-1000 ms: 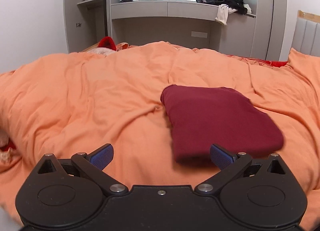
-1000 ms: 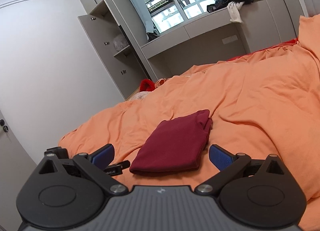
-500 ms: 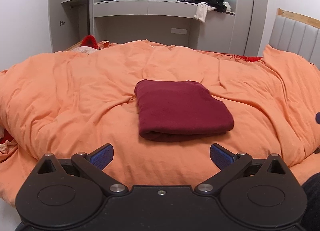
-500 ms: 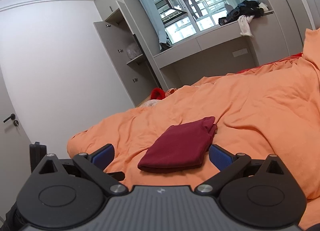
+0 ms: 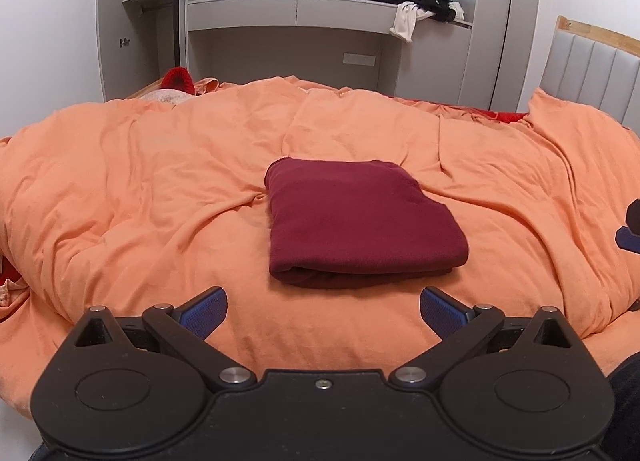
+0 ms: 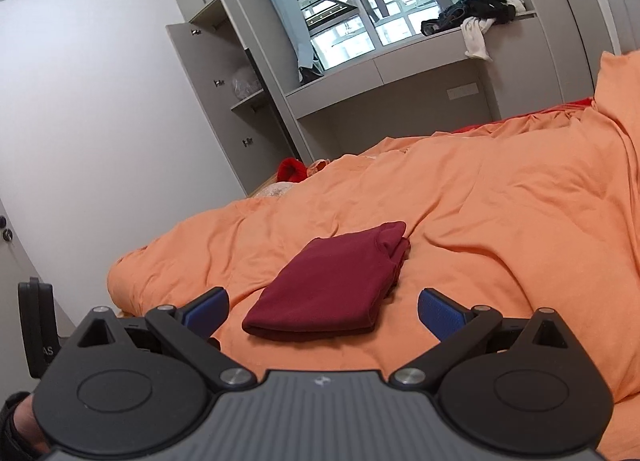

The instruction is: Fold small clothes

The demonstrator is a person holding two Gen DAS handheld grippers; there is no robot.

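Our garment [image 5: 360, 217] lies folded into a compact maroon rectangle near the middle of the quilt [image 5: 160, 189], its layered fold edge facing us and the bunched end turned away toward the far side, as the right view shows [image 6: 332, 285]. Nothing touches it. Our left gripper [image 5: 322, 307] hangs just short of its near edge, jaws spread wide and empty; our right gripper [image 6: 322, 307] is likewise wide open, holding nothing, off to one side of the cloth. We judge the folding of this piece done and ourselves in the release-and-back-off step. Next we would either smooth that bunched end or fetch another item; a heap of clothes [image 5: 416, 1] sits on the far ledge [image 5: 288, 15].
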